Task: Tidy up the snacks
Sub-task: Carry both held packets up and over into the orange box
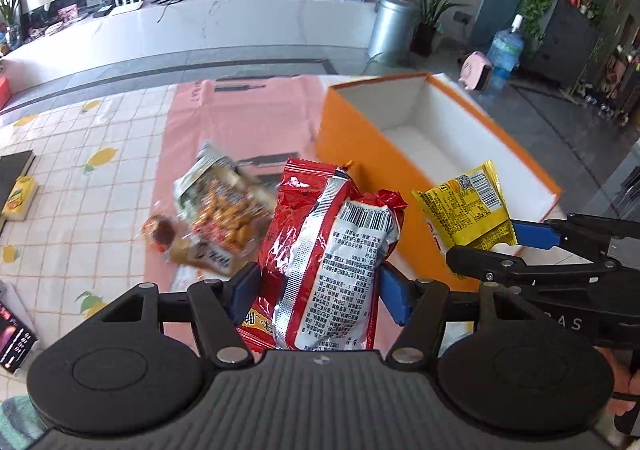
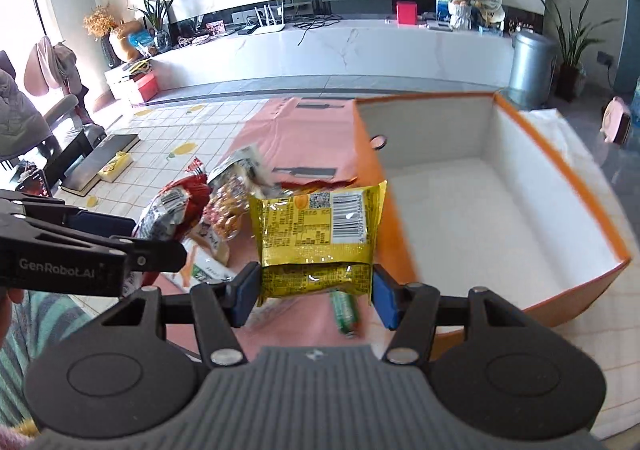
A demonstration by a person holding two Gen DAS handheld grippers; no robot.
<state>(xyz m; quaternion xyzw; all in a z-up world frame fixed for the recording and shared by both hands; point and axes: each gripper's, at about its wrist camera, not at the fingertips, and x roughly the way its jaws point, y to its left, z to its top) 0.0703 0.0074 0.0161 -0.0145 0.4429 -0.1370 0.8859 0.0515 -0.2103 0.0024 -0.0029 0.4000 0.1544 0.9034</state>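
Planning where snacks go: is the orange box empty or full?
Empty as far as visible: the box shows bare white floor and walls; its near corner is hidden.

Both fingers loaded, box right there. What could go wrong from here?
1. Red packet is pinched low by the left gripper; its tall top could flop or slip.
2. Yellow packet in the right gripper may clip the orange box wall.
3. The grippers are close together and could collide.
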